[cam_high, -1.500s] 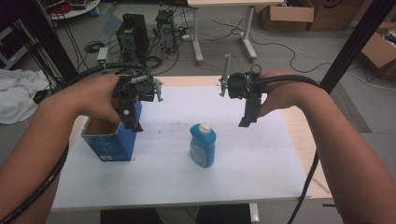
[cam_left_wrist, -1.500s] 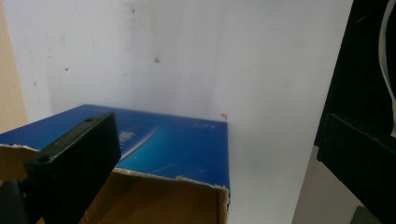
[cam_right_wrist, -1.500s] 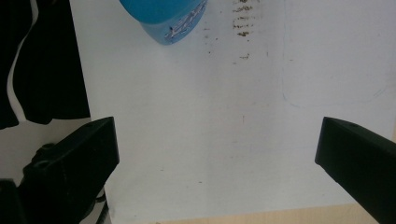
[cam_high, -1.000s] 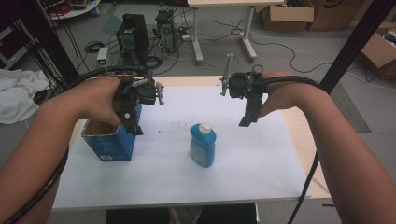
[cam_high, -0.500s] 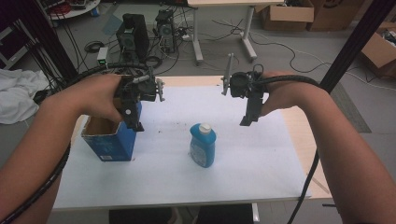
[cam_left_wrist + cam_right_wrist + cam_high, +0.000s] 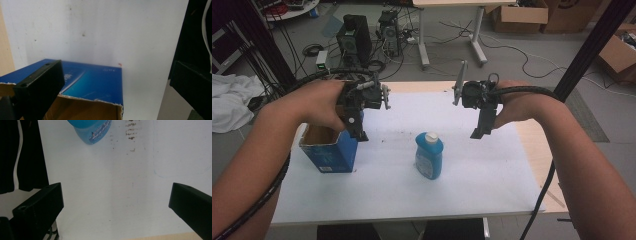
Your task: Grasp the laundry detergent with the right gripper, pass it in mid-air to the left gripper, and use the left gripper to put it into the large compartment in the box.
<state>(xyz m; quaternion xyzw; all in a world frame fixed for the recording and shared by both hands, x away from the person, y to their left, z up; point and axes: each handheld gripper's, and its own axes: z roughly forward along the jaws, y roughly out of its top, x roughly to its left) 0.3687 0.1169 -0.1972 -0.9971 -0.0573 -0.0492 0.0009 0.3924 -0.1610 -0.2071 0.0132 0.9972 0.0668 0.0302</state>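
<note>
1. White surface [image 6: 377, 200] in a workshop: computer towers and cables on the floor beyond, cardboard boxes at far right.
2. Blue carton [image 6: 328, 150] at left, top torn open, standing upright. Blue bottle [image 6: 429, 155] with white cap at centre, upright, well apart from carton.
3. Left gripper [image 6: 358, 131] held over right edge of carton; jaws spread wide, grasping nothing. In left gripper view, carton [image 6: 95, 85] below and between jaws, untouched.
4. Right gripper [image 6: 478, 131] held above surface, right of and beyond bottle; jaws released, holding nothing. In right gripper view, bottle [image 6: 91, 130] at top edge, well off the jaw line.
5. Judged step: approach, probably bottle into carton.
6. Risks:
   - Bottle tall and narrow; off-centre closure or sideways contact by one jaw likely to tip it.
   - Smooth plastic; high grasp near cap likely to slip or swing.
   - Thin torn carton wall; hard pinch likely to crumple it or drag carton.
   - Carton opening narrow; tilted entry likely to catch rim.
</note>
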